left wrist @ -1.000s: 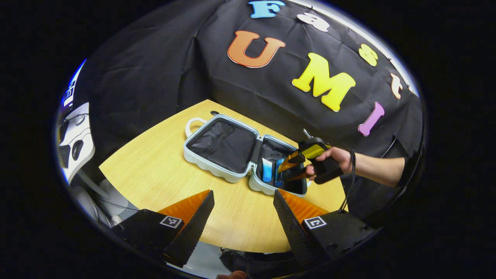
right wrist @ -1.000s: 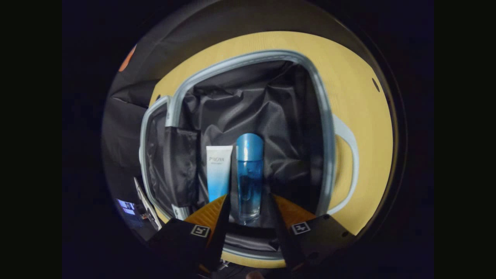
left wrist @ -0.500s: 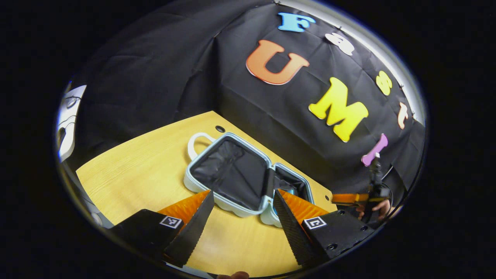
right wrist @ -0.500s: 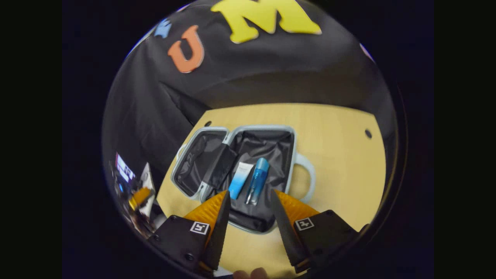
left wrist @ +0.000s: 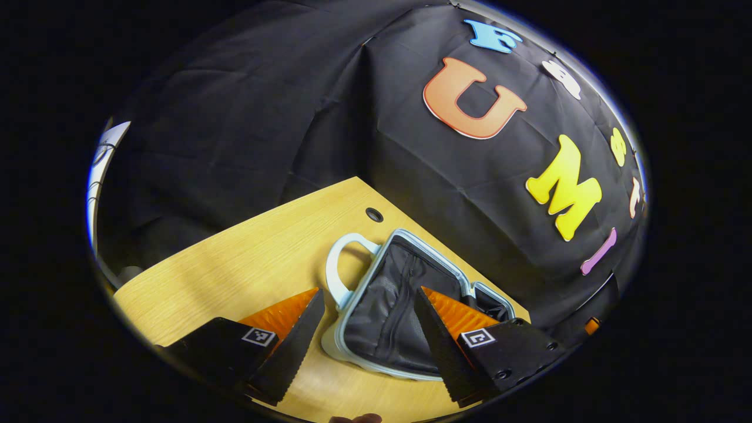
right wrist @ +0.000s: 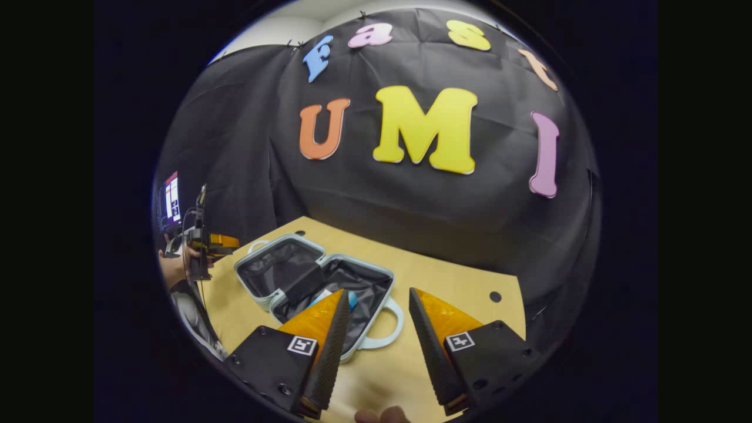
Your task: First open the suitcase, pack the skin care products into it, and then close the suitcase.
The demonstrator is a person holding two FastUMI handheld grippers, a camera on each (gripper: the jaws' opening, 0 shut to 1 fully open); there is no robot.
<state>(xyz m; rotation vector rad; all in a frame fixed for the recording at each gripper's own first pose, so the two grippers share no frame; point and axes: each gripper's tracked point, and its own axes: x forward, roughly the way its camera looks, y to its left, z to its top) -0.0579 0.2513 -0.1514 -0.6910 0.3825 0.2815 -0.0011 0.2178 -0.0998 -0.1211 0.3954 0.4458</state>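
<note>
Lying open on the table (right wrist: 458,282), the suitcase (right wrist: 276,267) holds a blue product (right wrist: 351,299); left gripper (left wrist: 369,320), fingers apart, hangs over its near half; right gripper (right wrist: 376,320) is spread, empty.

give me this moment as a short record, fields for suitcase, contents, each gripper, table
suitcase: pale suitcase lies open flat on the table, both dark-lined halves showing, a handle loop at each outer end
contents: a blue item peeks out in the nearer half, mostly hidden behind a finger
left gripper: left gripper open, holding nothing, aimed at the suitcase half with the zipped lining
right gripper: right gripper open, holding nothing, back from the suitcase
table: wooden table with round cable holes
lid: not yet closed
</note>
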